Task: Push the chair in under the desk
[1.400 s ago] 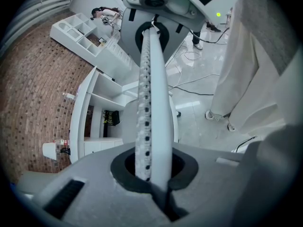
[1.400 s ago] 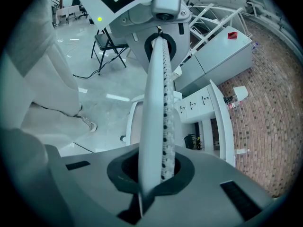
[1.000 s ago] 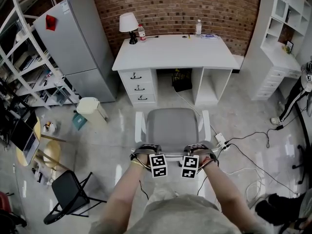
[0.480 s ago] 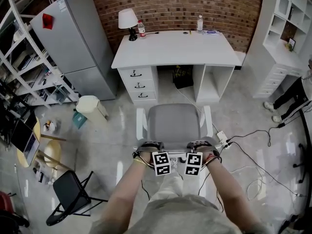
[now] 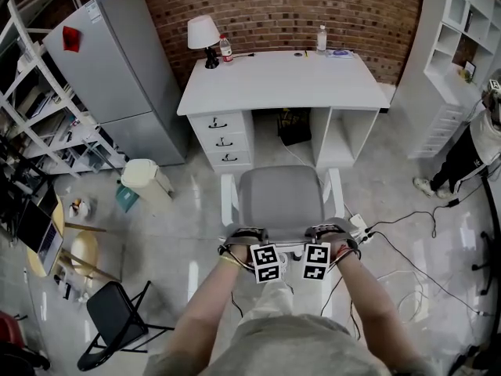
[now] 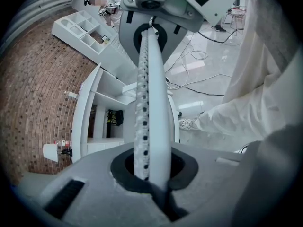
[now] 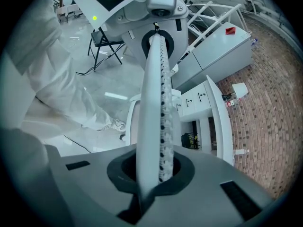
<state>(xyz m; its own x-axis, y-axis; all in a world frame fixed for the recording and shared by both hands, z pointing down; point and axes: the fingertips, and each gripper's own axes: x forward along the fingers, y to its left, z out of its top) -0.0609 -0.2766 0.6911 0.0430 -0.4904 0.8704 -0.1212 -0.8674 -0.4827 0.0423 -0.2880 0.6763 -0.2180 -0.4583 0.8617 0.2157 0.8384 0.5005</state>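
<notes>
Glossy pale floor [image 5: 184,210] spreads round me. My left gripper [image 6: 150,96] has its jaws pressed flat together with nothing between them, and my right gripper [image 7: 158,103] is the same. Both sit side by side at the near edge of the gray chair [image 5: 280,198]. That chair stands pulled out before the white desk [image 5: 282,81], facing its kneehole, with the brick wall [image 5: 313,6] beyond.

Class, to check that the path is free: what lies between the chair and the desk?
In the head view, only a short strip of floor, crossed by a thin white cable. A dark object sits further back under the desk.
</notes>
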